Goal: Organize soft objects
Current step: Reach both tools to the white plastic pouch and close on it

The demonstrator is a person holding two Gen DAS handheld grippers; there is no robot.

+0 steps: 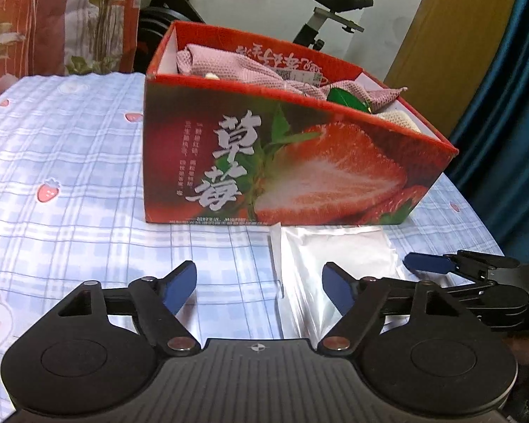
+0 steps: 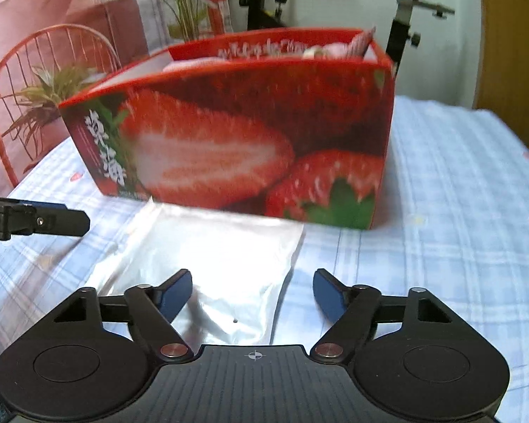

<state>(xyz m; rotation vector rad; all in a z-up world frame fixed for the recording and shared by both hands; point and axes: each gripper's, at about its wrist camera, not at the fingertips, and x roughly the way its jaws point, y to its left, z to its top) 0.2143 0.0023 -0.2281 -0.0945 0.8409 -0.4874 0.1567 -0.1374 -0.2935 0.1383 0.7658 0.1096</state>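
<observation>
On the checked cloth (image 1: 70, 162): one strawberry box (image 1: 282, 162), one clear bag (image 2: 211, 264), two tongs

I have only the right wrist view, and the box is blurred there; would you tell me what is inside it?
Observer: The left wrist view shows a pink knitted cloth filling much of the strawberry box.
Operator: Thank you. Is there anything else in it?
Observer: A green item lies beside the cloth, towards the right end of the box.
Operator: And how does the left tool stand relative to the clear bag?
Observer: The left tool is open. The left edge of the clear bag lies between its fingers, and the pads are not pressing on it.
</observation>
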